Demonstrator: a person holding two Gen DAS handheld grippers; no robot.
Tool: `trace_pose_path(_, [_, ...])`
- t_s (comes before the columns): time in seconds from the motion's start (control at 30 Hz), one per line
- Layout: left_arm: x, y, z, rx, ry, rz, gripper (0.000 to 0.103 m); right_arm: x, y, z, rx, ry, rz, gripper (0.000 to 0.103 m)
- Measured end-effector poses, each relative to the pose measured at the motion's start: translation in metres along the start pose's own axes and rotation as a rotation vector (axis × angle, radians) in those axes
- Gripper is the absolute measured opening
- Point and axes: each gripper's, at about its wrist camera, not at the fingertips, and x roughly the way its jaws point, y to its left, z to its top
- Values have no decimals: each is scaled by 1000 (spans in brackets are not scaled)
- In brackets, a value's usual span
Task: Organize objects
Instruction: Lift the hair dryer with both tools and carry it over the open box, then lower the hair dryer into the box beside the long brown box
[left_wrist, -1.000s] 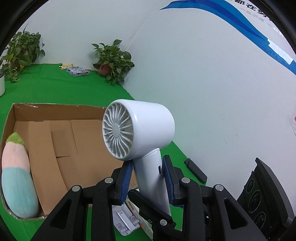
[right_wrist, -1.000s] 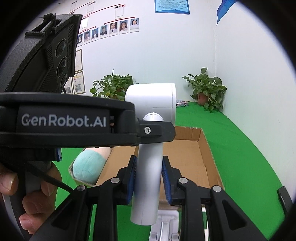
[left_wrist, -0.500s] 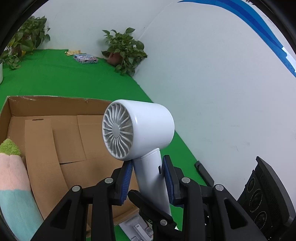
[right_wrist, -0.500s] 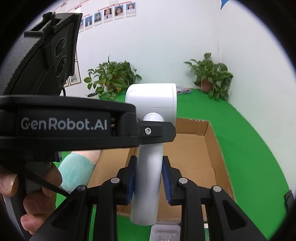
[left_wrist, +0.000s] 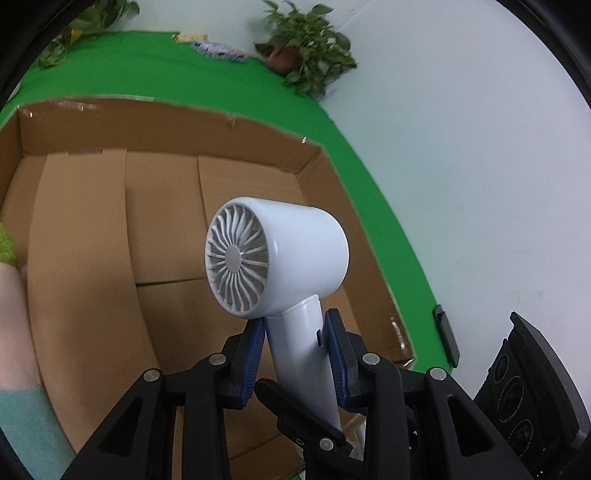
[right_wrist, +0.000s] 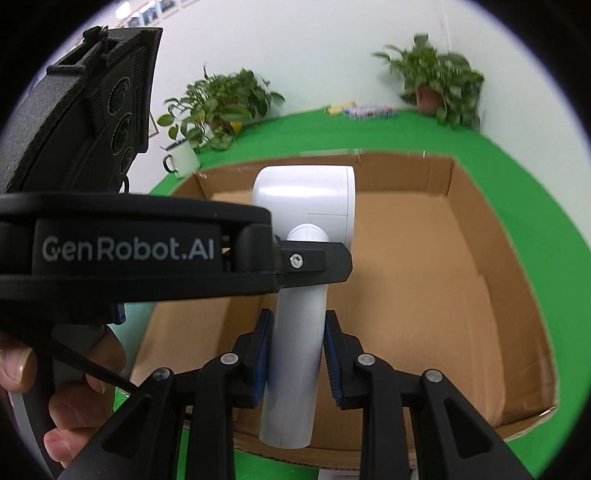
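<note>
A white hair dryer (left_wrist: 284, 258) is held upright above the open cardboard box (left_wrist: 92, 221). My left gripper (left_wrist: 295, 332) is shut on its handle just below the head. My right gripper (right_wrist: 298, 332) is shut on the same handle lower down, and the dryer (right_wrist: 306, 195) shows there from behind over the box (right_wrist: 424, 277). The left gripper's body (right_wrist: 129, 251) crosses the right wrist view. A pink and teal plush toy (left_wrist: 18, 369) lies in the box at its left side.
Potted plants stand at the back by the white wall (left_wrist: 306, 62) (right_wrist: 221, 103). A white enamel mug (right_wrist: 181, 160) stands beside the box. A small colourful packet (right_wrist: 369, 110) lies on the green cloth. A black bar (left_wrist: 447, 336) lies by the wall.
Both grippers have carried the hair dryer forward and down over the box. The box now fills both views and the wall pictures have slid out of sight.
</note>
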Motion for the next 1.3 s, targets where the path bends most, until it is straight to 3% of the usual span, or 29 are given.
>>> trace_pose_path(0.17, [26, 19, -2, -44, 58, 38, 30, 30, -12, -2, 42, 67, 35, 25])
trace_pose_path(0.43, [34, 20, 4, -47, 85, 124, 33, 33, -19, -4, 75, 96, 102, 25])
trace_pose_path(0.57, [33, 23, 6, -57, 100, 163, 32, 47, -28, -7, 105, 167, 134, 28])
trace_pose_path(0.63, [27, 24, 6, -48, 75, 164, 36, 49, -30, -8, 94, 177, 121, 29])
trace_pose_path(0.83, [-4, 23, -9, -27, 20, 201, 38, 34, -35, -5, 87, 174, 213, 29])
trace_pose_path(1.13, [-25, 16, -21, 39, 5, 219, 38, 47, -48, 5, 53, 228, 203, 29])
trace_pose_path(1.23, [-30, 22, -21, 9, -1, 204, 38, 54, -49, 7, 79, 260, 263, 20])
trace_pose_path(1.3, [-33, 25, -22, -2, -6, 202, 38, 54, -46, 7, 63, 251, 258, 19])
